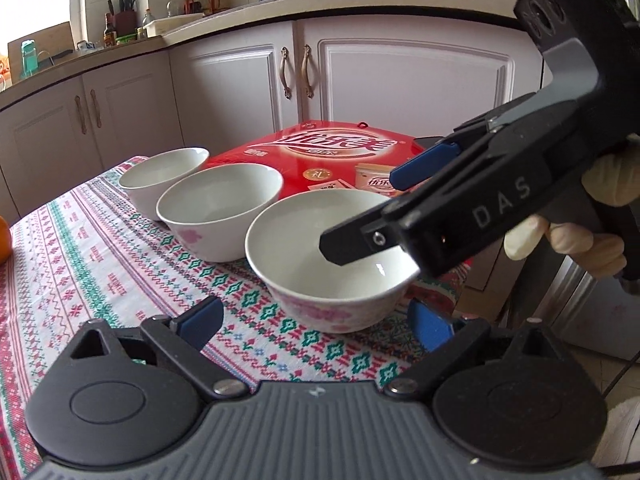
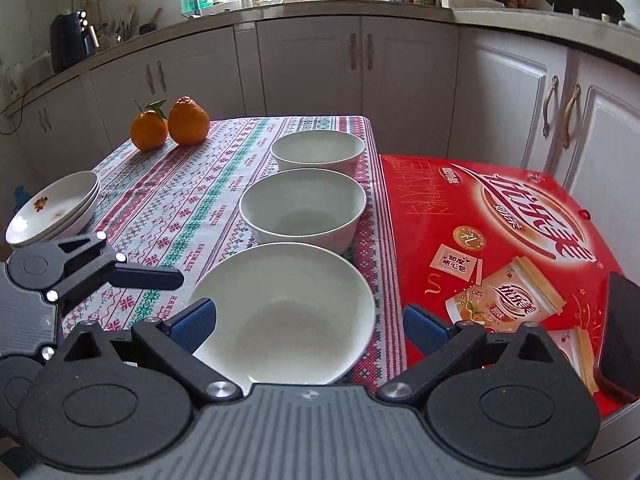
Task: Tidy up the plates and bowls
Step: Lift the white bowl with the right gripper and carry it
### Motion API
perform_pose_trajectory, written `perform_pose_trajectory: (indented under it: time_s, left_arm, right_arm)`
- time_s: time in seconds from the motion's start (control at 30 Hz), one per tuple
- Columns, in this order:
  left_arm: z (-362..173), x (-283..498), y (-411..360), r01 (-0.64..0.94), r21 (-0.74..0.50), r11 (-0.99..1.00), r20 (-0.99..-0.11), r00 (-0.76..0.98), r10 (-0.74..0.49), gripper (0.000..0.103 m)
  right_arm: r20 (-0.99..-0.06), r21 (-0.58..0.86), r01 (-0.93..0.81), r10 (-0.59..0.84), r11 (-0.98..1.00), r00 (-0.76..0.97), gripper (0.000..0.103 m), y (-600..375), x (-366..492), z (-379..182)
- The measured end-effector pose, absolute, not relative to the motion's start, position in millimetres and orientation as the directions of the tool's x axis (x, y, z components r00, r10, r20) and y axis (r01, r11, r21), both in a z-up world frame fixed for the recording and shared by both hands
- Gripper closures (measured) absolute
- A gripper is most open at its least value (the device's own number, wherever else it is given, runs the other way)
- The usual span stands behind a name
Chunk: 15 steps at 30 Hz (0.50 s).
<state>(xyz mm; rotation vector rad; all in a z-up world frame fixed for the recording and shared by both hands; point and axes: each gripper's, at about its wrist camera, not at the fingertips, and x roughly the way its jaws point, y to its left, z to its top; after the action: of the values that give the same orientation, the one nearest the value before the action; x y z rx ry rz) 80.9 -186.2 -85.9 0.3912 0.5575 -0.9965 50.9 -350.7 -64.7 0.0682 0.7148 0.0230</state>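
Three white bowls stand in a row on the patterned tablecloth (image 2: 168, 208): the near bowl (image 2: 284, 312) (image 1: 328, 268), the middle bowl (image 2: 302, 208) (image 1: 220, 208) and the far bowl (image 2: 318, 150) (image 1: 164, 178). My right gripper (image 2: 308, 326) (image 1: 380, 204) is open over the near bowl. One of its fingers hangs above the bowl's inside and the other lies beyond the rim, over the red box; neither pad touches the bowl. My left gripper (image 1: 316, 322) is open just short of the near bowl's side, with nothing between its pads. A stack of white plates (image 2: 52, 208) sits at the table's left edge.
A large red gift box (image 2: 500, 240) lies against the table's right side, level with the bowls. Two oranges (image 2: 168, 124) sit at the far left corner. White kitchen cabinets (image 2: 312, 68) run behind the table. A gloved hand (image 1: 568, 240) holds the right gripper.
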Motion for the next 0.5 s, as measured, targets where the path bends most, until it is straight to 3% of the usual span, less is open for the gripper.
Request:
perform_pose_trajectory:
  time_s: [0.1,0.5]
  left_arm:
    - [-87.6,82.8,-187.5,0.869,0.037,0.493,-0.605,0.412,-0.682,0.006]
    - [-90.0,81.8,-195.3,0.880,0.022,0.474,-0.603,0.390,-0.696,0.022]
  right_arm:
    - [-0.655,0.091,-0.002,0.061,0.996,0.753,0.003,-357.6,54.3,-63.8]
    - [-0.694,0.128,-0.039,0.118,0.991,0.710,0.024,-360.5,66.0,-75.7]
